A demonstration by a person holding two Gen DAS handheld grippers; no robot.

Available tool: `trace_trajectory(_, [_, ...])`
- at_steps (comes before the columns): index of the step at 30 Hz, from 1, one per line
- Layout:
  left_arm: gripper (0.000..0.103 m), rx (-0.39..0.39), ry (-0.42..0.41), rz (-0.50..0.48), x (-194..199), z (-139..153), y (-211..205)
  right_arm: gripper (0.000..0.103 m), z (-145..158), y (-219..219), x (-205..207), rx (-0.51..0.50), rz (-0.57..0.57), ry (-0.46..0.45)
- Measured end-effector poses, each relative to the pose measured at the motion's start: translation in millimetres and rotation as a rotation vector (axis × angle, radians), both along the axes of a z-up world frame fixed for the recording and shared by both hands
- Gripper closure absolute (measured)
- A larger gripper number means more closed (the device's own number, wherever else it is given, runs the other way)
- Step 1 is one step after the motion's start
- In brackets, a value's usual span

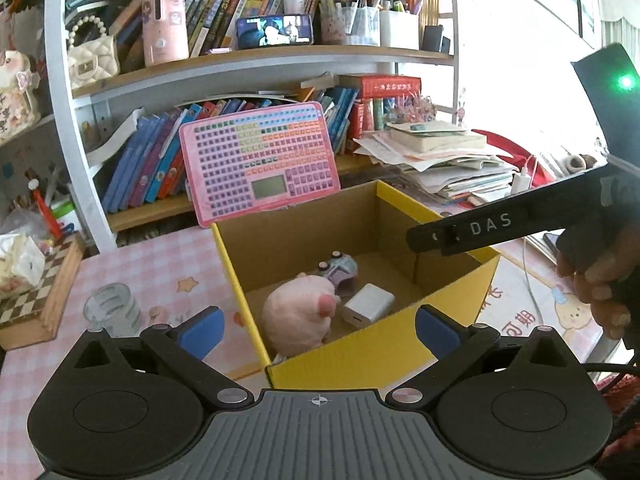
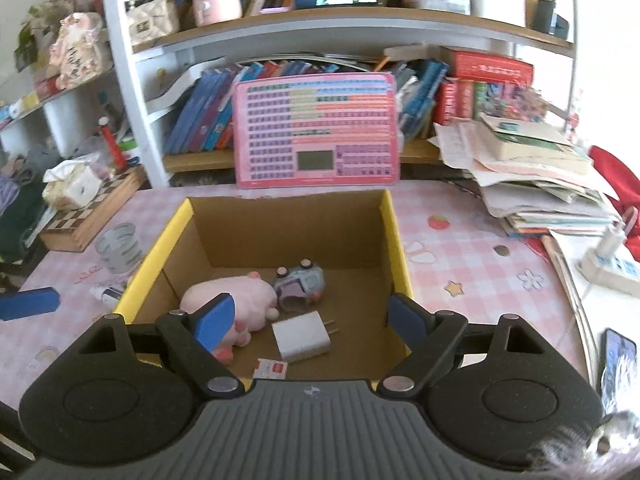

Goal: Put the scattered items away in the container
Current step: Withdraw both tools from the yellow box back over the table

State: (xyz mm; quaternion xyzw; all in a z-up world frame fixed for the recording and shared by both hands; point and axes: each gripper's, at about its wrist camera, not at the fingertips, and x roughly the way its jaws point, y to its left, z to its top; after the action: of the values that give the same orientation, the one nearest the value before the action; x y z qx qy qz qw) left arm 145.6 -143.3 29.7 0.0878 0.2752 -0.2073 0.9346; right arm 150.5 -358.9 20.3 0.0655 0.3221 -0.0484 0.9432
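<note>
Left gripper: the black left gripper with blue pads [image 1: 318, 330] stands spread wide, nothing between its pads; it sits at the near corner of the open yellow cardboard box [image 1: 460, 300], aimed down into it.
Right gripper: the black right gripper with blue pads [image 2: 310, 322] is released, jaws apart and empty; it hangs over the near wall of the box [image 2: 394, 236]; in the left wrist view its black body crosses above the box's right wall, held by a hand [image 1: 600, 280].
Box contents, near: a small red-and-white packet [image 2: 272, 369] lies against the near wall; just behind it a white square plug adapter [image 2: 301, 340] lies flat on the box floor, prongs pointing right.
Box contents, middle: a pink plush pig toy [image 2: 236, 300] lies left of the adapter, partly hidden by the right gripper's left pad.
Box contents, far: a purple-grey toy car [image 2: 300, 286] lies overturned, wheels up, touching the plush.
Outside the box, left: a small white-and-blue item [image 2: 106, 294], too blurred to identify, lies on the pink checked tablecloth [image 2: 460, 264] just beside the box's left wall; a clear glass cup [image 2: 119, 249] stands further back.
Behind the box: a pink key-grid toy tablet [image 2: 316, 130] leans upright against the bookshelf [image 2: 280, 20].
Right of the box: a stack of papers and books [image 2: 540, 176]; well apart from it.
</note>
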Motion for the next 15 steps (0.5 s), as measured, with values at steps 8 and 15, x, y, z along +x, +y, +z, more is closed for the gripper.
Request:
trace_trajectory(8, [0.0, -0.011, 0.029, -0.027, -13, -6, 19, 0.019, -9, 17, -21, -0.001, -0.052, 0.043])
trace_trajectory(15, [0.0, -0.018, 0.041, -0.052, -33, -10, 40, 0.018, -8, 42, -42, -0.018, -0.09, 0.051])
